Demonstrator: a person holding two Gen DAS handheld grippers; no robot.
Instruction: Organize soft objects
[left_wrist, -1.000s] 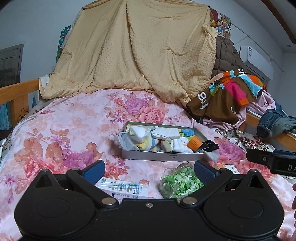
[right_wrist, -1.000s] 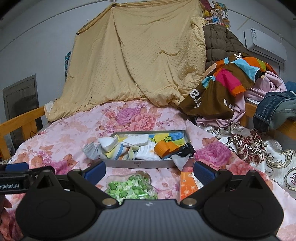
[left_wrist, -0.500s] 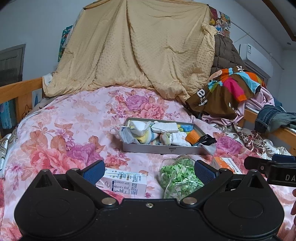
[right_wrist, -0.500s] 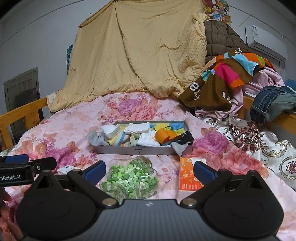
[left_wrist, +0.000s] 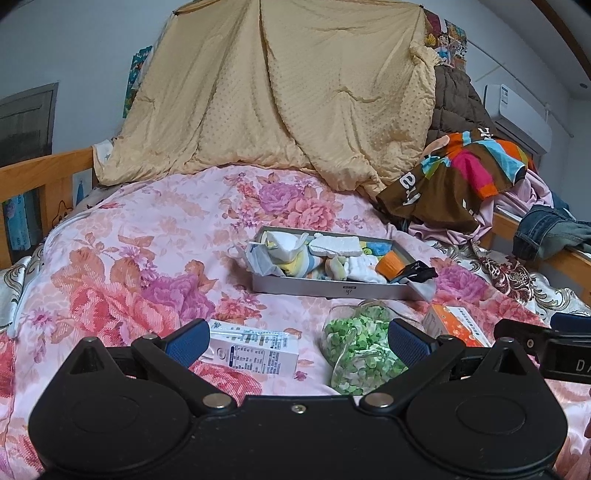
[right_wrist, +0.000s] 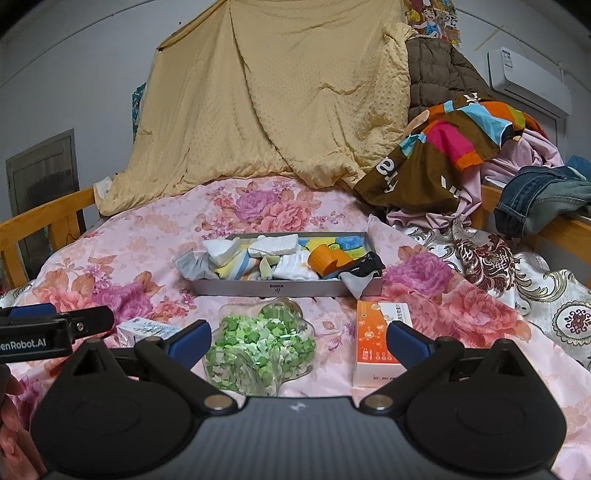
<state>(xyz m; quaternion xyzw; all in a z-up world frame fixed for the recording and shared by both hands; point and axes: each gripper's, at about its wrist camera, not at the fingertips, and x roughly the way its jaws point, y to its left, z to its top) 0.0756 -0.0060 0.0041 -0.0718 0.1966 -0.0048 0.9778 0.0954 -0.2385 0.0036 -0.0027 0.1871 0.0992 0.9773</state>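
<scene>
Both the left gripper (left_wrist: 295, 338) and right gripper (right_wrist: 297, 338) hang wide open and empty over the bed (left_wrist: 147, 236), probably sizing up the socks (right_wrist: 291, 267) piled in the tray (right_wrist: 269, 288).

Matt grey metal tray (right_wrist: 280, 288) holding soft cloth socks (right_wrist: 291, 267); before it, a glossy clear plastic jar (right_wrist: 258, 347).

The right gripper (right_wrist: 297, 341) fills the bottom of the frame, its blue-padded jaws spread wide and holding nothing. Between them, on the floral bedspread (right_wrist: 147, 258), lies a clear bag of green pieces (right_wrist: 258, 349), with an orange box (right_wrist: 376, 341) at centre right. Above these, at frame centre, a grey tray (right_wrist: 273, 288) holds rumpled socks (right_wrist: 280, 258). The left gripper (right_wrist: 55, 328) shows at the left edge, beside a white carton (right_wrist: 146, 328).
</scene>
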